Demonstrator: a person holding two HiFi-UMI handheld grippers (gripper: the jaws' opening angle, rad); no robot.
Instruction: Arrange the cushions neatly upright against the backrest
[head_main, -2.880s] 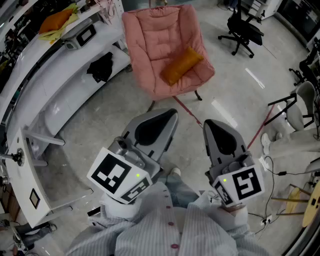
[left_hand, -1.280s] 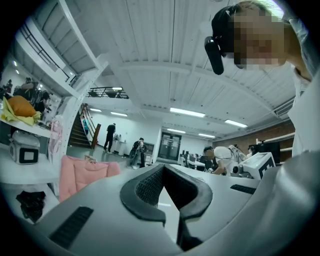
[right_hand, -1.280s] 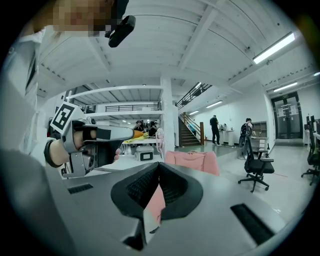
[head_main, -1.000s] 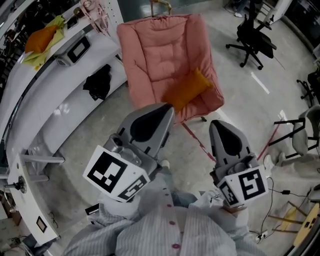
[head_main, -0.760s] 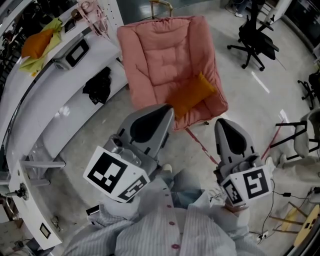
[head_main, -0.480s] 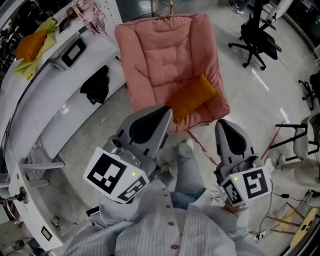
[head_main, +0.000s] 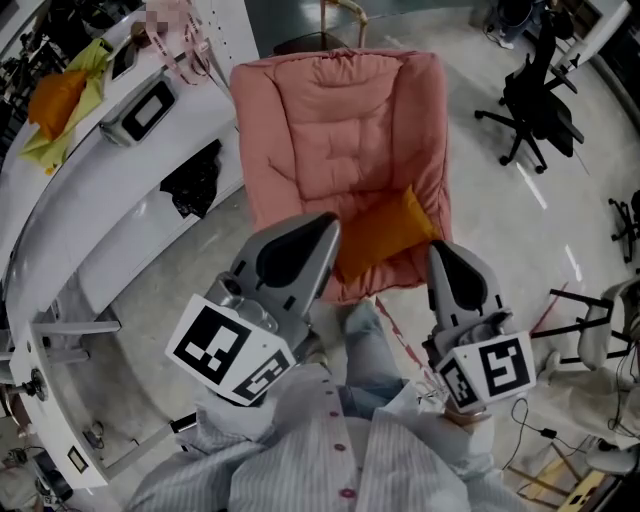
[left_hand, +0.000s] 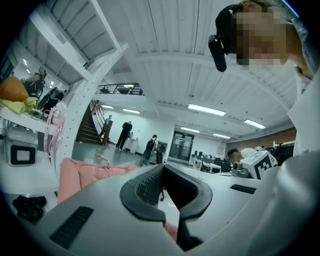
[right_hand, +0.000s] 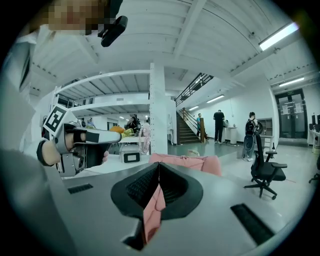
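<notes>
Fingers closed, empty, on left gripper and right gripper. Ahead, orange cushion lies on pink chair (white bench left); chair nearer than before.

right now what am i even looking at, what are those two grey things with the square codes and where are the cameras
There is no robot here: a person holds a grey hand-held tool in each hand, and the cubes with square codes are part of those tools. The big picture comes from a camera on the person's head, looking steeply down. In it the left tool and the right tool point toward a pink padded chair. The other two pictures come from a camera riding on each tool, looking along its jaws. In both, the jaws are closed together with nothing gripped; the pink showing by the right tool's jaws is the chair beyond. An orange cushion lies on the seat near its front edge, not upright against the backrest. A white counter runs along the left.
</notes>
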